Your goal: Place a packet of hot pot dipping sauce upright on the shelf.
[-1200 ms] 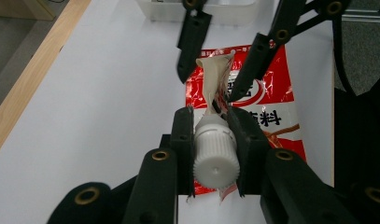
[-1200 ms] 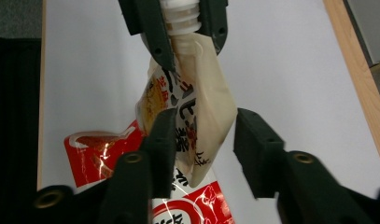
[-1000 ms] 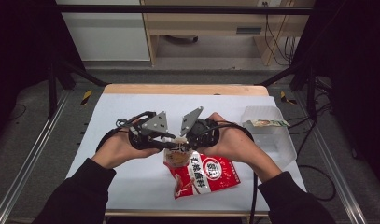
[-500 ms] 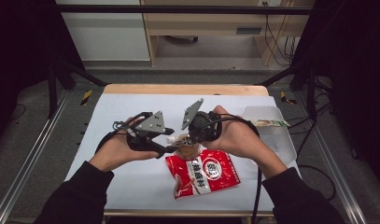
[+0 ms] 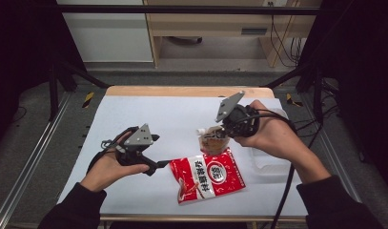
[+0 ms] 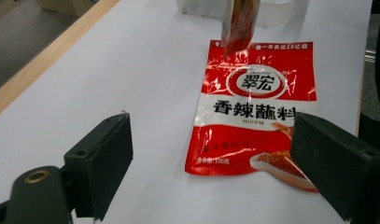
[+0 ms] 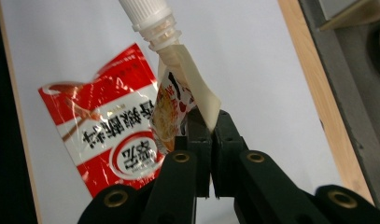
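So the flat sachet (image 5: 208, 175) lies on the bench (image 5: 148, 114), toward its near edge, roughly mid-width. Left tongs (image 5: 159, 166) sit just left of the sachet, jaws apart, pointing at it. The spouted pouch (image 5: 213, 139) hangs just behind the sachet, off the bench, pinched in the right tongs (image 5: 225, 131). A clear tub (image 5: 272, 164) sits right of the sachet, partly under the right forearm.

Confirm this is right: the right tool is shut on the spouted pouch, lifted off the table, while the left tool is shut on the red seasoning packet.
Not quite. The left tool is open and holds nothing; the left gripper view shows its jaws spread apart with the red seasoning packet lying flat on the table beyond them. The rest stands: the right tool is shut on the spouted pouch, lifted.
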A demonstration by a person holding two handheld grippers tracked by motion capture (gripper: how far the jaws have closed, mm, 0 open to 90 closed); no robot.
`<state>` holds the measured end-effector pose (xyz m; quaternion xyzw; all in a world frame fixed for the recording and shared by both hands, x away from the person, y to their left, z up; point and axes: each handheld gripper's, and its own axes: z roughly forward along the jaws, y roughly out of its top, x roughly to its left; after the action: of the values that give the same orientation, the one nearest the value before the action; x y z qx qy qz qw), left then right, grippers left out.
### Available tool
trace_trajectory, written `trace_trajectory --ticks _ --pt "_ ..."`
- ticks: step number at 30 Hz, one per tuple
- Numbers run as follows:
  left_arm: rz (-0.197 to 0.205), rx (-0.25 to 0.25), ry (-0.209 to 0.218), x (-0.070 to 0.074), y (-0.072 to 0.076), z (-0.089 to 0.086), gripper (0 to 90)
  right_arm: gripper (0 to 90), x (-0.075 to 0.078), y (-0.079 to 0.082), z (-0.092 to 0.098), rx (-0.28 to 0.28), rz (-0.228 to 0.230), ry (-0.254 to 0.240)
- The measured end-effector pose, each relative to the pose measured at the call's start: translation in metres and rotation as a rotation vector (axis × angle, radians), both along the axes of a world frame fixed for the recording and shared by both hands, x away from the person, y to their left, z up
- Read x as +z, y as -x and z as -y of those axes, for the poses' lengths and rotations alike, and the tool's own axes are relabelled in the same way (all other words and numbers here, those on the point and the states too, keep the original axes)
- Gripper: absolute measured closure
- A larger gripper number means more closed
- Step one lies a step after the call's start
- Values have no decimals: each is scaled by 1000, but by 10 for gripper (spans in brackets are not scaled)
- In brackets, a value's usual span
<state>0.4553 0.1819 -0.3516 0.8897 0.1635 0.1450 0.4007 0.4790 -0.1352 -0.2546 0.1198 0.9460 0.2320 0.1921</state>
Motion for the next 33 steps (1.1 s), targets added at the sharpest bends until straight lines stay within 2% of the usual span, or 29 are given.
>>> trace_trajectory --ticks 2,5,9,18,23,33 --pt "-2 19 7 -9 5 -7 125 885 3 1 13 -22 7 -1" --pt "4 40 -6 -19 12 -18 124 885 5 3 31 -53 10 -12" --pt "1 70 18 -30 19 -29 115 885 7 5 54 -90 16 -12" --pt "-16 116 45 -46 22 -49 107 885 3 3 93 -164 21 -21" --pt "-25 133 49 -50 22 -56 107 885 -1 0 106 -194 14 -17" --pt "-36 155 66 -55 24 -66 107 885 0 0 122 -214 18 4"
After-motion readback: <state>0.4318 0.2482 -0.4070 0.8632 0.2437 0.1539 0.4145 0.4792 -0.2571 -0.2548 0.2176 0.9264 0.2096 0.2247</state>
